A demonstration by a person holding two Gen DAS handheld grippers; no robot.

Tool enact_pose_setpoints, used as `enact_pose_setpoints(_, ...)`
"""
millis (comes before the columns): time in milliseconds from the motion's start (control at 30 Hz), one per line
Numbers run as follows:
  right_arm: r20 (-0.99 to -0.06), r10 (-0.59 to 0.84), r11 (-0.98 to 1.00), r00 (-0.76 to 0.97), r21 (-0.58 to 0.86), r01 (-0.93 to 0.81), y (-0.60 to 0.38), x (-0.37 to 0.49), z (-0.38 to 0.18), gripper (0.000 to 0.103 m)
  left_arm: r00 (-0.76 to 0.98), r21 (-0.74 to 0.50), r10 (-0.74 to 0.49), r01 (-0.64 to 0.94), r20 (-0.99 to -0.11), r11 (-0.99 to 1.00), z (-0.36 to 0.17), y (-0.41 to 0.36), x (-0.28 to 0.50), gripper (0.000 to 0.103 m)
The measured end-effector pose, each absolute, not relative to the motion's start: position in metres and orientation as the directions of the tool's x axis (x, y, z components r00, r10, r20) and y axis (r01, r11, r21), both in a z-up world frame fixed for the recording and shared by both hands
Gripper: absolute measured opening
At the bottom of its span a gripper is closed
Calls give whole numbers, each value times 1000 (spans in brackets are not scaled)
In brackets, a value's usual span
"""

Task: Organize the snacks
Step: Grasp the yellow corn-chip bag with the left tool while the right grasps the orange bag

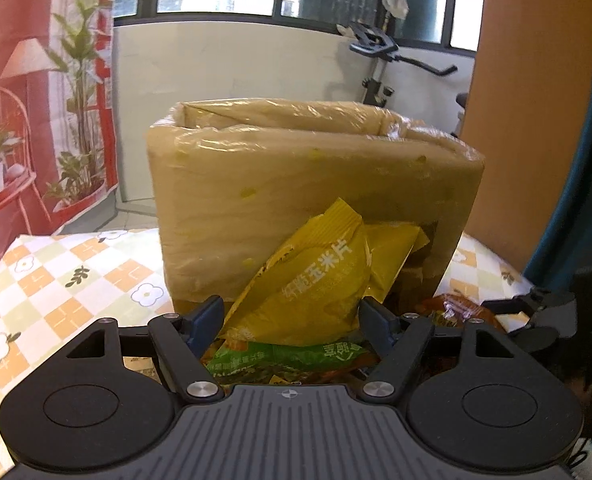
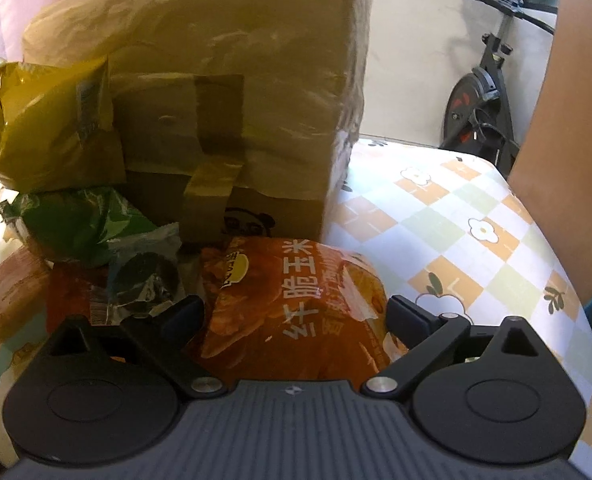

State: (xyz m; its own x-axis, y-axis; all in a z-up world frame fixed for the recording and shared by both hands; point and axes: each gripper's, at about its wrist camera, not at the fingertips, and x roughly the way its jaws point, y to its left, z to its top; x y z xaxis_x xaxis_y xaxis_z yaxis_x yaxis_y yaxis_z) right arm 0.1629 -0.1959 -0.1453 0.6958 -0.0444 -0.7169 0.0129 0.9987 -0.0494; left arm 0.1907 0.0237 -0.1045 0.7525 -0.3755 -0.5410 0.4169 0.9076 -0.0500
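Between the left claw's fingers a yellow snack bag (image 1: 311,280); below it a green packet (image 1: 296,356); beyond, a tan taped box (image 1: 296,184) on an orange-and-green checked, flowered tablecloth (image 1: 56,280).

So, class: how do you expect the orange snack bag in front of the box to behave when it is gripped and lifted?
The orange snack bag looks puffed with air, so it is probably light for its size and would squash under the pads. Its glossy, wrinkled film suggests it could slip or crinkle. The right tool stands wide open around it, not yet pressing.
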Motion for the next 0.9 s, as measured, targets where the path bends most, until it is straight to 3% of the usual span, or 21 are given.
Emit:
enact_pose_setpoints(400,-710,-29,1000,703,-26,15,-205,161,-148,90,768,71,-389,487,-508,870,-99,13,198,82)
enact_pose_setpoints(900,-709,-10,1000,705,2,15,-209,162,-150,82,675,135,-490,652,-552,746,-115,-20,211,86)
